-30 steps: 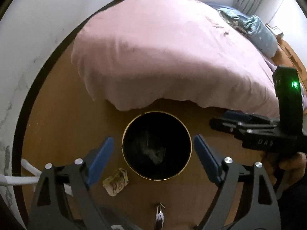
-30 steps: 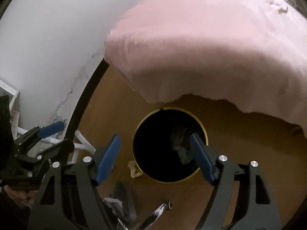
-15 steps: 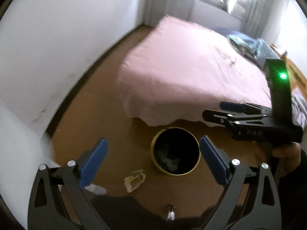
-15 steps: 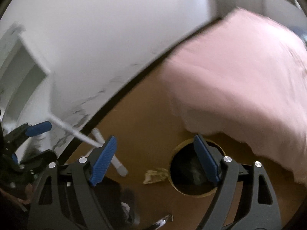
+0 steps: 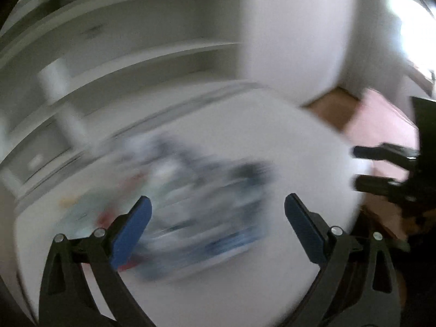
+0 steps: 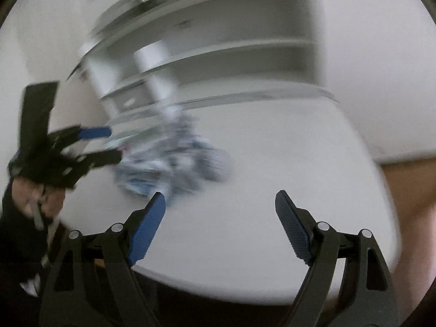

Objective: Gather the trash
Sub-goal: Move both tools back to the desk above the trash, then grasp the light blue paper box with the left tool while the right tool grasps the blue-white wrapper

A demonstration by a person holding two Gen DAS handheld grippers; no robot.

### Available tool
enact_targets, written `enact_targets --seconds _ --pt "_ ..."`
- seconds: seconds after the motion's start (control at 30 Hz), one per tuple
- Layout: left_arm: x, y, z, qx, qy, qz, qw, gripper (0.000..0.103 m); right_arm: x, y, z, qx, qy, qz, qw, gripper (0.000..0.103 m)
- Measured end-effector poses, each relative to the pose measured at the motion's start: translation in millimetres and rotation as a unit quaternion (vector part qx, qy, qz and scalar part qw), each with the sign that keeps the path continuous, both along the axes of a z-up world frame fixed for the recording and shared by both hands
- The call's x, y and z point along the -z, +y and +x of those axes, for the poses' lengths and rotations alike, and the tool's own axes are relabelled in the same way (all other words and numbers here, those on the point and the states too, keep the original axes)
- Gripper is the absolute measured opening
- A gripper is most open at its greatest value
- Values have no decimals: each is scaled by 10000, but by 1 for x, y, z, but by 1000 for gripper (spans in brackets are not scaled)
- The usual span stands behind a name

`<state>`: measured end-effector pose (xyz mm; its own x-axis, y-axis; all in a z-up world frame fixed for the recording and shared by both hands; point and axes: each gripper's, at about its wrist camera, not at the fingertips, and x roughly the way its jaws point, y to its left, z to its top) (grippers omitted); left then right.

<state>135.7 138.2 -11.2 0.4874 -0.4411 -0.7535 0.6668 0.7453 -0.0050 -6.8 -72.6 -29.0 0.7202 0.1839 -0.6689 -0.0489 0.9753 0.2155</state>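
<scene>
Both views are heavily motion-blurred. A smeared heap of trash [image 5: 190,207], blue, white and red wrappers, lies on a white table [image 5: 245,286]. My left gripper [image 5: 216,229] hovers open above the heap, nothing between its blue pads. In the right wrist view the same heap of trash [image 6: 174,163] sits left of centre on the white table [image 6: 272,245]. My right gripper [image 6: 220,229] is open and empty, nearer than the heap and to its right. The left gripper [image 6: 109,144] shows at the left of that view, the right gripper [image 5: 357,166] at the right edge of the left view.
White shelves [image 6: 218,49] rise behind the table against a white wall. A strip of wooden floor [image 5: 332,106] and the pink bedcover [image 5: 381,125] lie beyond the table's right edge. A hand [image 6: 30,201] holds the left gripper.
Both grippers swung up and left, away from the black bin and the floor scrap by the bed, to face a white table with a trash heap. Both stayed open.
</scene>
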Motion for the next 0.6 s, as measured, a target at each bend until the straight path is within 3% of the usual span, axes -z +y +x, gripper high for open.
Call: enact_targets --seconds 0.1,0.23,0.47,0.6 --pt "10 61 15 -580 130 33 9982 95 2 43 35 -782 58 -487 9957 83" --pt "24 118 19 -878 340 -75 9955 95 11 70 73 -1372 362 -911 9857 83" --pt "31 135 32 -805 555 -153 9951 95 28 96 117 -1749 848 -1119 9745 79" --pt "36 117 58 -631 574 -97 9963 95 31 109 117 -1912 840 -1074 9720 33"
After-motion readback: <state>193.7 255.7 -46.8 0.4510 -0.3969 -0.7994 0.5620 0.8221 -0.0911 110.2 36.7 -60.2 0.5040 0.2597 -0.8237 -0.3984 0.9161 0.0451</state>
